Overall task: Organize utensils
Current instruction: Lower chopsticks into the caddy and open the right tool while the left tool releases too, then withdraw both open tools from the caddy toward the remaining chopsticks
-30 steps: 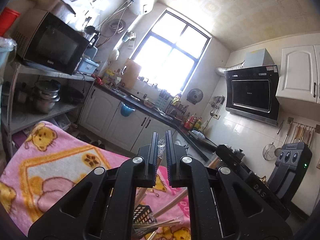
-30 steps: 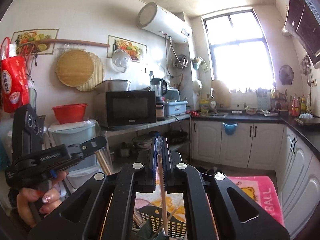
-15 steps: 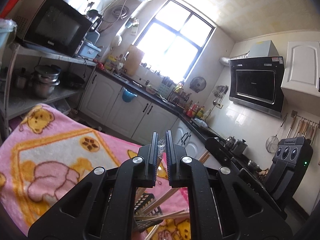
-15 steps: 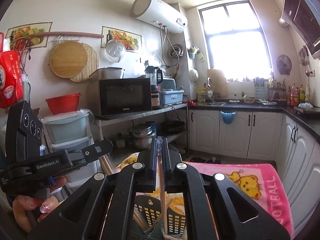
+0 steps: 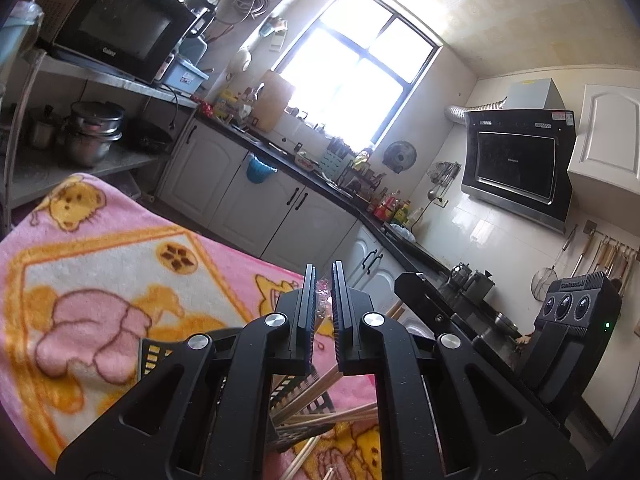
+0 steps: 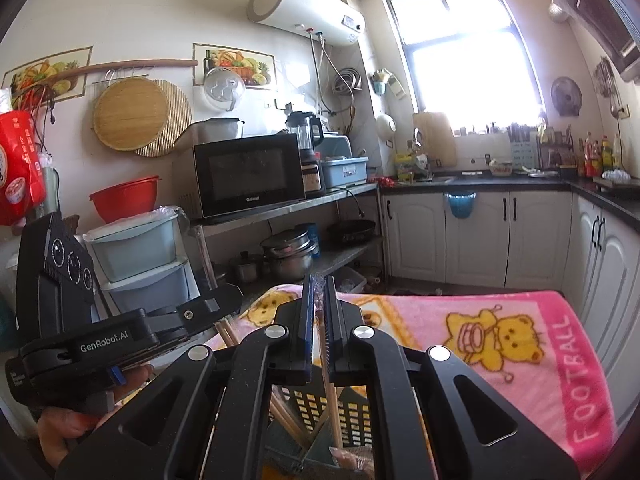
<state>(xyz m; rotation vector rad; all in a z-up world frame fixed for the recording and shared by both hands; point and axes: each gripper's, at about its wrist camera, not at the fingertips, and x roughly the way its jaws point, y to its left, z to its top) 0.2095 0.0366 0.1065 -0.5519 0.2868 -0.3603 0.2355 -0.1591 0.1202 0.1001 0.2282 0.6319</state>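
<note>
Two handheld grippers hover over a pink cartoon-bear towel [image 6: 532, 320] in a home kitchen, each seen from its own camera.

In the right wrist view, the right gripper [image 6: 319, 292] has its fingers drawn close together, clamped on a single wooden chopstick [image 6: 329, 384]. The chopstick runs from between the pads down toward a black perforated utensil basket [image 6: 352, 412] that sits directly below the fingers. A scrap of clear plastic wrap pokes out at the fingertips. More chopsticks [image 6: 286, 420] lean inside the basket, to the left of the held one.

In the left wrist view, the left gripper [image 5: 323, 284] also has its fingers nearly together, with crinkled clear plastic pinched between them; what the plastic wraps cannot be made out from this view. Below its fingers the basket [image 5: 154, 356] and a loose bundle of chopsticks [image 5: 320, 392] lie on the towel, with some sticks jutting past the basket's edge.

A person's hand [image 6: 68, 428] grips the left gripper's handle at the lower left.
</note>
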